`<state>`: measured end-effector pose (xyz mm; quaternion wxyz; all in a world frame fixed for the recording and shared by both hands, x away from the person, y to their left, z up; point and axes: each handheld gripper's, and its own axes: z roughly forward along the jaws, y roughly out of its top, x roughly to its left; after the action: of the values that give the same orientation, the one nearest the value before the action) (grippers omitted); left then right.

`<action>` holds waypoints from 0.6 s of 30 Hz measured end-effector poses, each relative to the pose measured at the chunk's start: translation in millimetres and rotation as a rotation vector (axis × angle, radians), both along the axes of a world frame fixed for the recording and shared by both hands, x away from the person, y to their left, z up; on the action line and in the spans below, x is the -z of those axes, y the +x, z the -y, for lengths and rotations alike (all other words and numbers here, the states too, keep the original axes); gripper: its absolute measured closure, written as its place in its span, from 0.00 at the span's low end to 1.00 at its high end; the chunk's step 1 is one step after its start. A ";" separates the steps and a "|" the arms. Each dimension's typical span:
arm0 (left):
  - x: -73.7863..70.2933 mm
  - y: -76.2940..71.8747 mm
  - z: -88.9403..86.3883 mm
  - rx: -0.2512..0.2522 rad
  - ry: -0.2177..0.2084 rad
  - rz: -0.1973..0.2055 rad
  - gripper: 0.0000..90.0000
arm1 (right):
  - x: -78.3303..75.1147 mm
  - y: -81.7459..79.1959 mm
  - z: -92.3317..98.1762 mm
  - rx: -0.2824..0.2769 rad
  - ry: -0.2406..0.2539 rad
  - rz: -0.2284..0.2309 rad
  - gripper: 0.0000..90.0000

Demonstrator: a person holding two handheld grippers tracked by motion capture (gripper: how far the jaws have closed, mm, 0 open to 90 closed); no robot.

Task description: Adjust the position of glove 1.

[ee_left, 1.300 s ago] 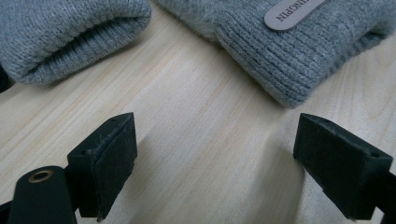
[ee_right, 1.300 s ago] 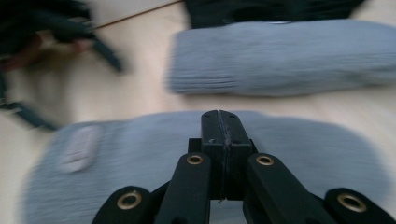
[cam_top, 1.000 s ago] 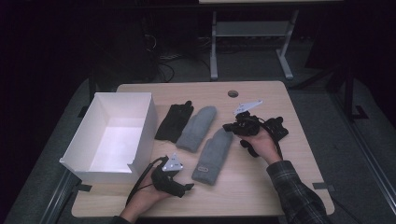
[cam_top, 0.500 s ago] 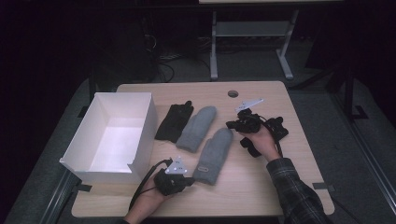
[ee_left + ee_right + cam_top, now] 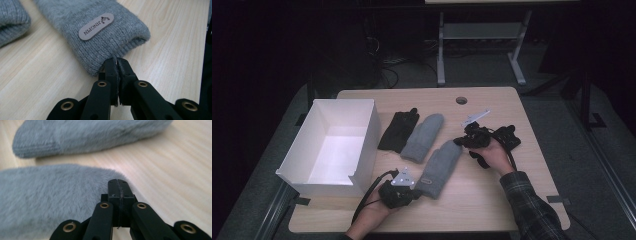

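Grey mitten [image 5: 439,167] lies on the table [image 5: 522,200], near the front edge and right of the white box [image 5: 334,145]; a second grey mitten [image 5: 422,136] lies just beyond it, with a black glove [image 5: 398,130] beside that one. Left gripper [image 5: 116,65]: its jaws have just been closing and are now pressed together on the ribbed cuff edge of the near mitten, just below the oval label [image 5: 96,26]; only a thin fold of knit seems caught, right at the hem. Right gripper [image 5: 118,186]: jaws shut flat against each other at the furry fingertip end of the same mitten; from the right gripper view I cannot tell whether any fabric is between them or they merely rest against the pile. Judged step: take the mitten by both ends, likely to lift it toward the box. To do it well, check that the cuff bite is deep enough before raising, since a hem pinch on stretchy knit may slip. Lift both ends together and level so the mitten does not sag and drag the neighbouring mitten. Keep the trailing cable clear of the box wall. If the right end is not truly held, reopen and bite deeper into the tip.
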<state>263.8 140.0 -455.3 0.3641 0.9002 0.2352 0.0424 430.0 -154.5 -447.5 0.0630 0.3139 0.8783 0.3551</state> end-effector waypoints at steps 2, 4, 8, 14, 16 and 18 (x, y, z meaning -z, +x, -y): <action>0.0 -0.6 -2.9 0.005 0.016 -0.005 0.98 | -0.3 -5.4 1.2 -0.021 -0.013 -0.005 1.00; 0.8 -1.0 -8.1 0.004 0.032 -0.013 0.99 | -1.2 -11.3 1.8 -0.032 -0.017 -0.018 1.00; 0.9 -0.7 -13.5 -0.002 0.041 -0.023 0.99 | -2.4 -26.1 1.8 -0.059 -0.046 -0.015 1.00; 0.9 -3.7 -12.5 0.016 0.028 -0.034 0.99 | -5.6 -45.4 5.2 -0.073 -0.082 -0.001 1.00; 1.0 -5.5 -9.6 0.024 0.024 -0.035 0.99 | -6.7 -52.3 8.9 -0.077 -0.090 0.002 1.00; 0.8 -6.0 -6.5 0.043 0.029 -0.034 0.99 | -8.1 -59.7 13.3 -0.076 -0.094 -0.001 1.00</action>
<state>257.8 146.5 -456.1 0.3479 0.9108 0.2212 0.0226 370.3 -167.8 -439.4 0.0637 0.2773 0.9054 0.3153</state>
